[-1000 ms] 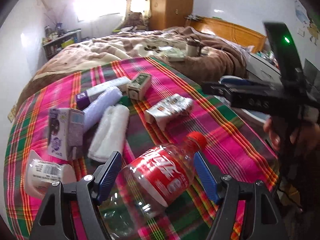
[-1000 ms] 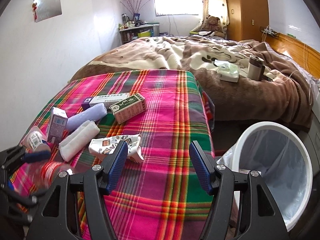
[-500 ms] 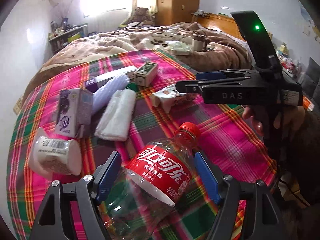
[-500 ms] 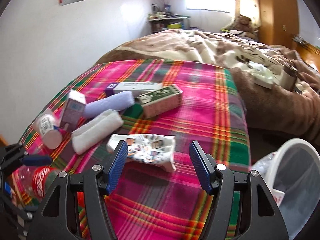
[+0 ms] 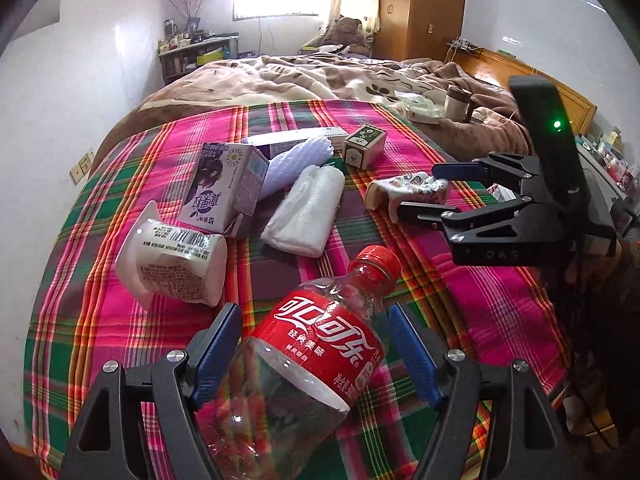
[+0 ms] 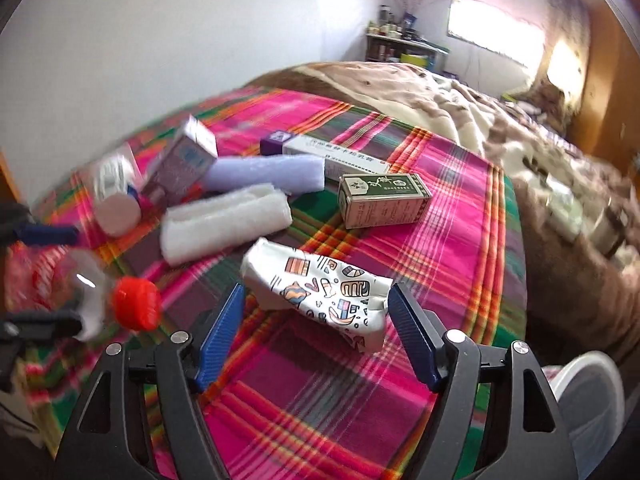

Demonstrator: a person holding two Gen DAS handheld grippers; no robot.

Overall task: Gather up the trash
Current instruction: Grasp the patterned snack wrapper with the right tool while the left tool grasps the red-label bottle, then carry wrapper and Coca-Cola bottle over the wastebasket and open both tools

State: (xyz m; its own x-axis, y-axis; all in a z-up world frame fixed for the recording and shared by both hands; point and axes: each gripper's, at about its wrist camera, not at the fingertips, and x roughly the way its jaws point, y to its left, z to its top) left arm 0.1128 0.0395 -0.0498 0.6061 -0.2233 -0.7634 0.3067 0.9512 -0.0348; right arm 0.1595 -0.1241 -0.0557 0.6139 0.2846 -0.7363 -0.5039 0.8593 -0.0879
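Plastic, clear with a red label, the bottle (image 5: pixel 320 344) lies near the plaid blanket's (image 5: pixel 480 296) front edge between the blue pads of the left gripper (image 5: pixel 316 344); the left pad seems to touch it, but whether both press cannot be told. The right gripper (image 6: pixel 316 334) has just been opening and stands wide around the printed wrapper (image 6: pixel 320 288), pads clear of it, further in from that edge
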